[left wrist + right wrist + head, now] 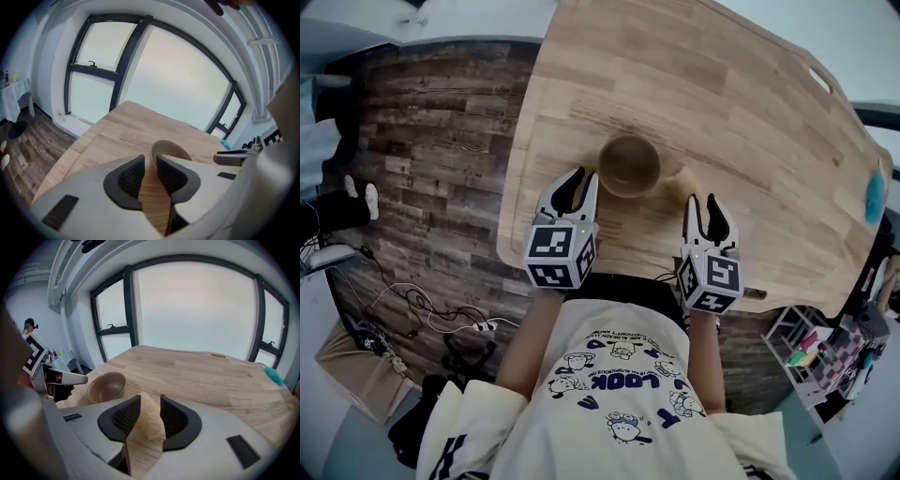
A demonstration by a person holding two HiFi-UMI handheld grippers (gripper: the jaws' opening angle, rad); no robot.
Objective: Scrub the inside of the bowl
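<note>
A pale wooden desk [750, 112] stands over a dark plank floor [441, 141], with tall dark-framed windows [197, 310] beyond its far edge. The brown bowl [630, 166] sits upright on the desk, close to the near edge and nearer the near-left corner than the right one. It lies between the two claws.

The left claw [575, 187] points down at the desk just left of the bowl. Its jaws stand a narrow way apart, and its own view shows bare wood in the gap, with the bowl's rim just past the tips. Its pads press on nothing.

The right claw [705, 211] is angled down just right of the bowl, jaws partly apart. A pale, rough sponge [149, 420] lies on the desk in the mouth of the gap, not squeezed. A small teal object [874, 197] rests at the desk's right edge.
</note>
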